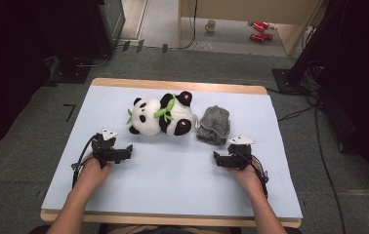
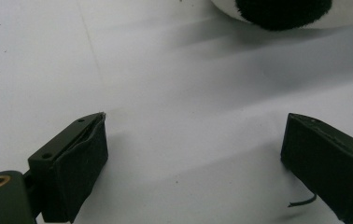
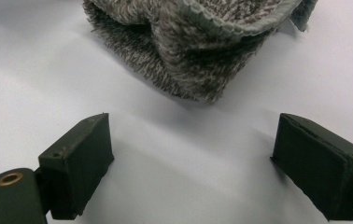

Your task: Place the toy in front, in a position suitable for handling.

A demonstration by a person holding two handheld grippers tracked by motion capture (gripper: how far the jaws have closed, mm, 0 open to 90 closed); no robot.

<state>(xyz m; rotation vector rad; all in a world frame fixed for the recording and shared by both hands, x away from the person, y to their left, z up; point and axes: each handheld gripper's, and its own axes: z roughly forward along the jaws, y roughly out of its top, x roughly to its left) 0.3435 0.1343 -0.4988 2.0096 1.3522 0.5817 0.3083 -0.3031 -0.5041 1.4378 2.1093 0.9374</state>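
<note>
A black-and-white plush panda with a green bamboo sprig lies on its side at the middle of the white table cover. Right beside it rests a grey fuzzy knitted hat. My left gripper rests on the cover in front of the panda's left side, jaws wide apart and empty; its own view catches the panda's black paw just ahead. My right gripper sits open in front of the hat, and the hat lies close beyond the open right gripper in its own view.
The wooden table's far edge borders grey carpet. On the floor beyond stand a mug and red cans by a wooden frame. Cables run along the floor at the right.
</note>
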